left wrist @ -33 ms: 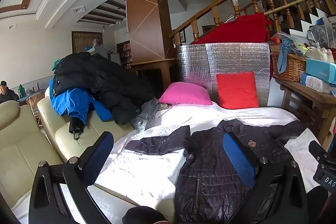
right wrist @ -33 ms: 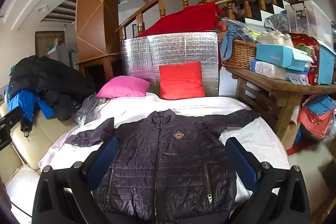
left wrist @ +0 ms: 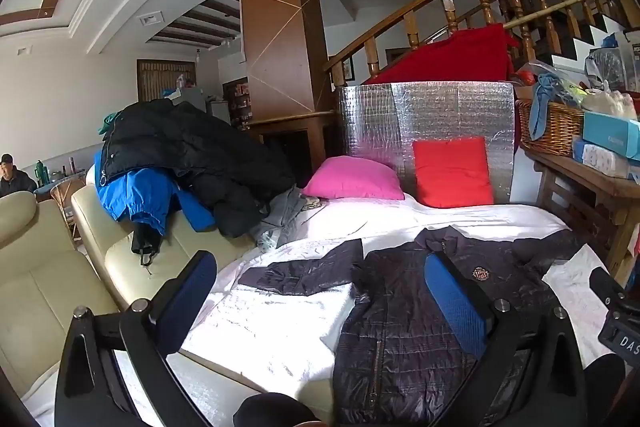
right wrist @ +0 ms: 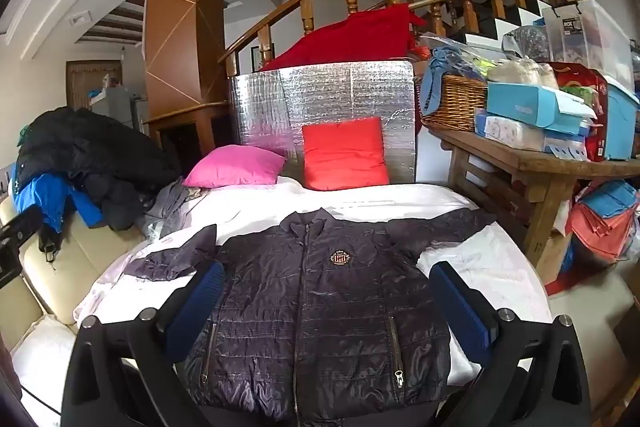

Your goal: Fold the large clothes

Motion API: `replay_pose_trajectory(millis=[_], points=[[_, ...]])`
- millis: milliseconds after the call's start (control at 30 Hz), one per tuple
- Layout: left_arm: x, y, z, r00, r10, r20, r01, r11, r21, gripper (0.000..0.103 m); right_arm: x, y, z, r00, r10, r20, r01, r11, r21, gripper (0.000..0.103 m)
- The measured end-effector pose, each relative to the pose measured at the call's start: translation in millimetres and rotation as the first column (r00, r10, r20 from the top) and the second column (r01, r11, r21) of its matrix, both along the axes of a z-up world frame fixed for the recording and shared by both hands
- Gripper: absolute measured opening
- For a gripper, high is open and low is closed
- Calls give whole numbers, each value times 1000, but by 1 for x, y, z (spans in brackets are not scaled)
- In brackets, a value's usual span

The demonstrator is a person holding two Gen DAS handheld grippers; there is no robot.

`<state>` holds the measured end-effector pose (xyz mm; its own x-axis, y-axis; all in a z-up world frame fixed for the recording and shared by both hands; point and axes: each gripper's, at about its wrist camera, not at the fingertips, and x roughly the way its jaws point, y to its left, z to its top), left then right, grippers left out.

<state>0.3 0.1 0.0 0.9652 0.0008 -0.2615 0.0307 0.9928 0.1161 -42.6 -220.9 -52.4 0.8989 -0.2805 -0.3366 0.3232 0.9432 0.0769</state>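
Item: dark quilted jacket (right wrist: 320,307), zipped, flat on my white bedsheet (right wrist: 480,267). Left gripper (left wrist: 320,311) and right gripper (right wrist: 332,311): both released, empty.

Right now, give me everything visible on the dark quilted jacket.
The dark quilted jacket lies flat, front up, on the white sheet, collar toward the cushions. Its shell looks shiny, thin and navy-black. The centre zip is closed, with two slanted zip pockets low down and an embroidered crest on the chest. Both sleeves spread outward, the one on the sofa side slightly crumpled. Nothing grips it.
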Motion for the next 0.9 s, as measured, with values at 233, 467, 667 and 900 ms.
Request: replay_pose_trajectory(millis=[233, 467, 667, 900], points=[[-5, 2, 3, 1000, 5, 6, -5, 1000, -7, 103, -4, -5, 2, 1000, -7, 11, 7, 1000, -2, 103], [-2, 4, 0, 1000, 11, 11, -11, 1000, -7, 103, -9, -9, 6, 999, -26, 37, 26, 1000, 9, 103], [0, 4, 0, 1000, 14, 12, -14, 1000, -7, 103, -9, -11, 7, 999, -32, 40, 32, 999, 7, 103], [-1, 6, -1, 1000, 11, 20, -11, 1000, -5, 103, -8, -11, 5, 999, -32, 31, 32, 999, 7, 103]])
